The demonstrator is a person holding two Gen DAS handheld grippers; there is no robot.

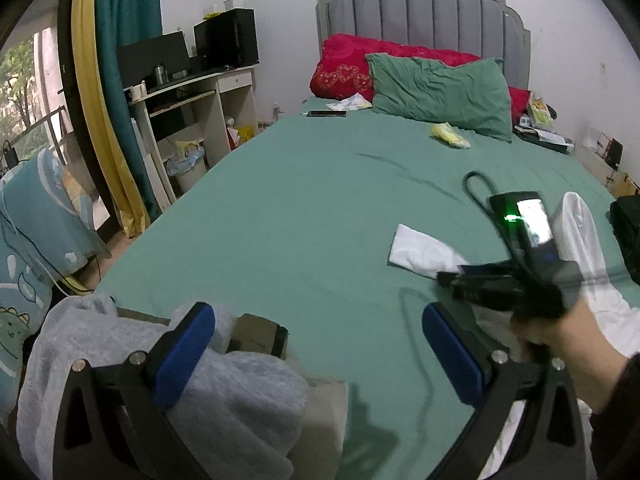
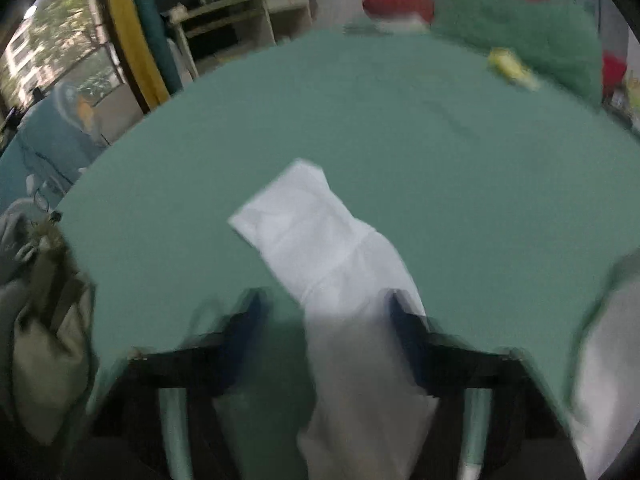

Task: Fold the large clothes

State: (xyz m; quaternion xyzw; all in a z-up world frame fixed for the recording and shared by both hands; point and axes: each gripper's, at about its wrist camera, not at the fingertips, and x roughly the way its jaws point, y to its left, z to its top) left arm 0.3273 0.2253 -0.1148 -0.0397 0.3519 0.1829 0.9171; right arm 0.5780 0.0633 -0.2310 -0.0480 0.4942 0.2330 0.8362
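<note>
I am laying out the white garment (image 2: 320,240) on the green bed (image 1: 280,208), at its near right part. My left gripper (image 1: 318,344) is hanging apart and empty. My right gripper (image 2: 324,316) is straddling a sleeve, fingers apart. Judged next move: pinching the cloth and spreading it flat.

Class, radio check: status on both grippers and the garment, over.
Left gripper open, empty, above the bed. Right gripper open, straddling white garment. Grey fleece piled at bed's near edge.

One white garment (image 1: 424,252), two pillows (image 1: 436,92), one phone (image 1: 326,113), one grey towel (image 1: 224,396)
</note>
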